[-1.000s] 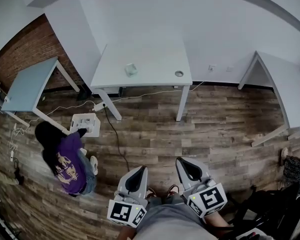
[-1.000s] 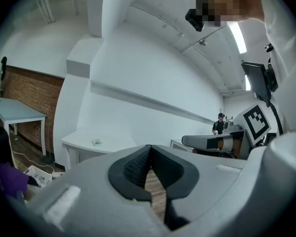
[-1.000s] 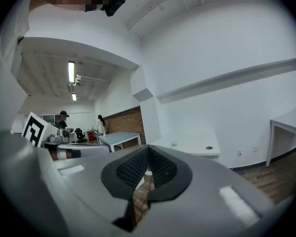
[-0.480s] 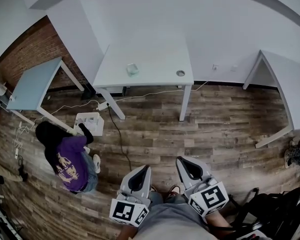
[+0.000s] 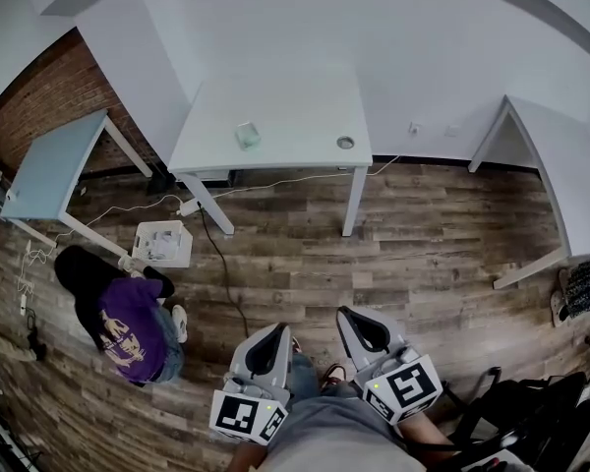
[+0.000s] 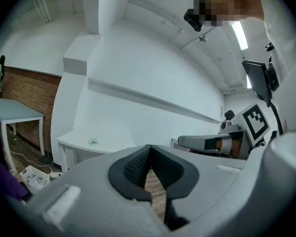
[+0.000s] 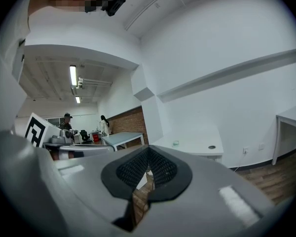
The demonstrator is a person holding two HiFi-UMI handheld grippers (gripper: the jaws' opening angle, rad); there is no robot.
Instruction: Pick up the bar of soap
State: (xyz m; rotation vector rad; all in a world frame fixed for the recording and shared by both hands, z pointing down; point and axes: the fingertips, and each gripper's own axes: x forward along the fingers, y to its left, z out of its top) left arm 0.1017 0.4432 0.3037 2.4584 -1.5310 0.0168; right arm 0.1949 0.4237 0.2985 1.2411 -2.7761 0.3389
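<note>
The bar of soap (image 5: 247, 134) is a small pale block lying on the white table (image 5: 275, 150) against the far wall. Both grippers are far from it, low at the near edge of the head view above the wooden floor. My left gripper (image 5: 275, 334) is shut with nothing in it, and my right gripper (image 5: 352, 319) beside it is shut and empty as well. The left gripper view has the soap (image 6: 93, 141) small on the table (image 6: 113, 138), beyond my left gripper (image 6: 149, 150). In the right gripper view the soap (image 7: 175, 142) lies past my right gripper (image 7: 149, 152).
A round hole (image 5: 345, 143) is set in the table's right part. A person in a purple top (image 5: 123, 318) crouches on the floor at the left by a white box (image 5: 162, 244). A cable (image 5: 221, 264) runs across the floor. A blue-grey table (image 5: 54, 170) stands left, another white table (image 5: 560, 170) right.
Both grippers have edged forward a little, still shut and empty. The crouching person has shifted down and left beside the white box.
</note>
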